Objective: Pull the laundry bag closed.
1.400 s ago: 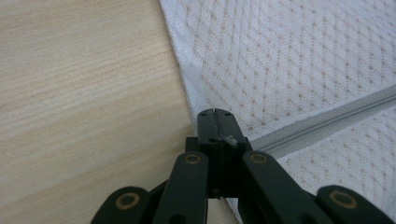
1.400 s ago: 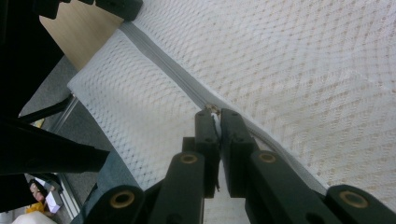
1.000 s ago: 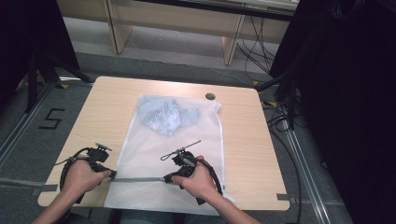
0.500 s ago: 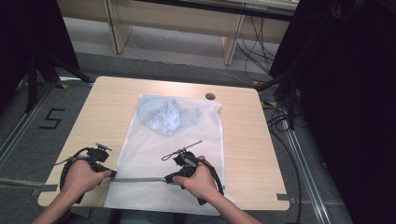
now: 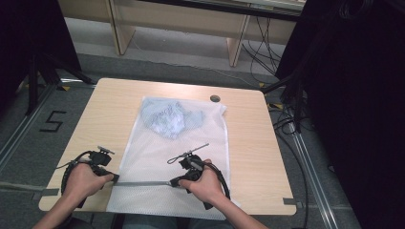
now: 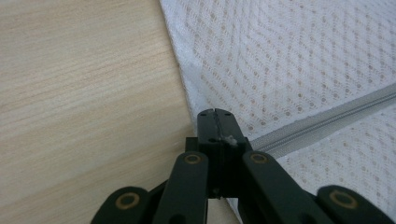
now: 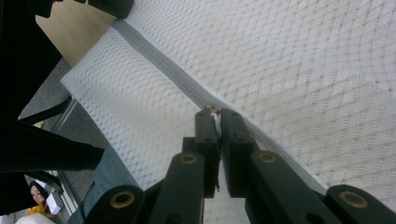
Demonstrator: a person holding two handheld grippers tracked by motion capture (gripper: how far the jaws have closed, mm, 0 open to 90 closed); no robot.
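Right gripper point(image 7: 214, 122) has its jaws squeezed nearly together on the zipper pull point(image 7: 214, 111), a tiny metal bit poking out right at the tips. The grey zipper point(image 7: 159, 65) runs off from those tips toward the far corner, where the other gripper sits. Left gripper point(image 6: 216, 122) is clamped tight too, pinching the mesh bag point(image 6: 299, 60) at its edge, right where the zipper tape ends; a little white fluff sticks out between the jaws. Bare wood of the table point(image 6: 79, 93) is just off to one side of those tips, mesh on the other.

From the high view, both grippers sit at the near end of the bag, zipper stretched straight between them. Past them, up at the bag's far end, there's a bluish bundle of cloth point(image 5: 169, 117) inside the mesh, well away from either gripper.
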